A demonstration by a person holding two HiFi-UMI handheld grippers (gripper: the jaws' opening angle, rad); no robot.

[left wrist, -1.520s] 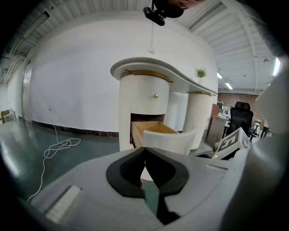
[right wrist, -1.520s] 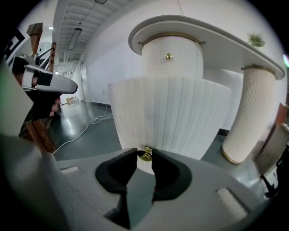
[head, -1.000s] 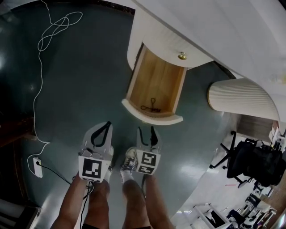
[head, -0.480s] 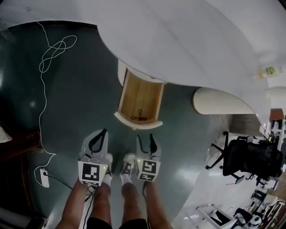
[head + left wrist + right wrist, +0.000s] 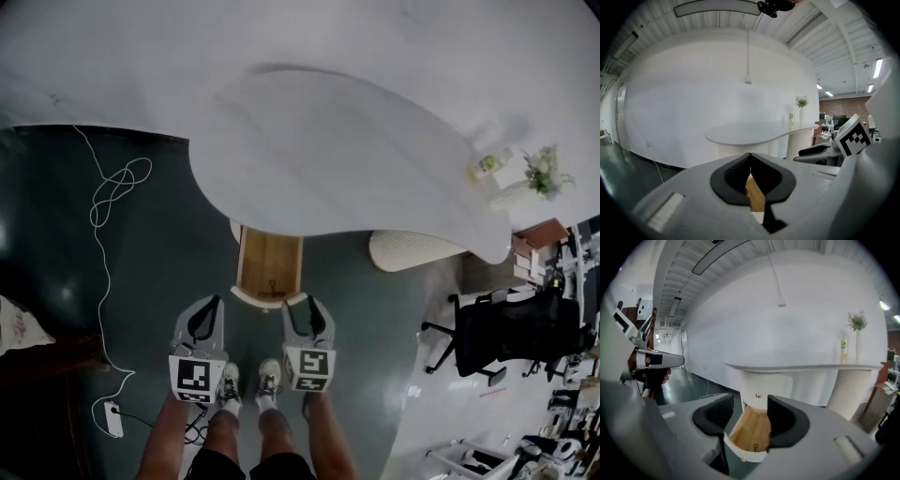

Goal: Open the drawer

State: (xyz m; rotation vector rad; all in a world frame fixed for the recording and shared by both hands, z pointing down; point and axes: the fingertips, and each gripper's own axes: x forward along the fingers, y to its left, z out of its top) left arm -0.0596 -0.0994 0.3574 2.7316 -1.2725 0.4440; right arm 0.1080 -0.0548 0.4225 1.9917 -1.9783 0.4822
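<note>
Wooden drawer (image 5: 269, 267) stands pulled out under the table's (image 5: 309, 159) near edge. The left gripper (image 5: 214, 303) is clenched, the right gripper (image 5: 300, 309) spread, both empty (drawer looks stiff, light; best gripped at its front lip).

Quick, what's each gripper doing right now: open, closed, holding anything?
Left gripper: closed, holding nothing.
Right gripper: open, empty.

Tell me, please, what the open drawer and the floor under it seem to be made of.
The drawer looks like pale bare wood inside: warm tan with lengthwise grain, matt; its curved front is white, probably painted. The floor is dark green and glossy, catching light patches, perhaps a coated or poured surface; I cannot tell which.
</note>
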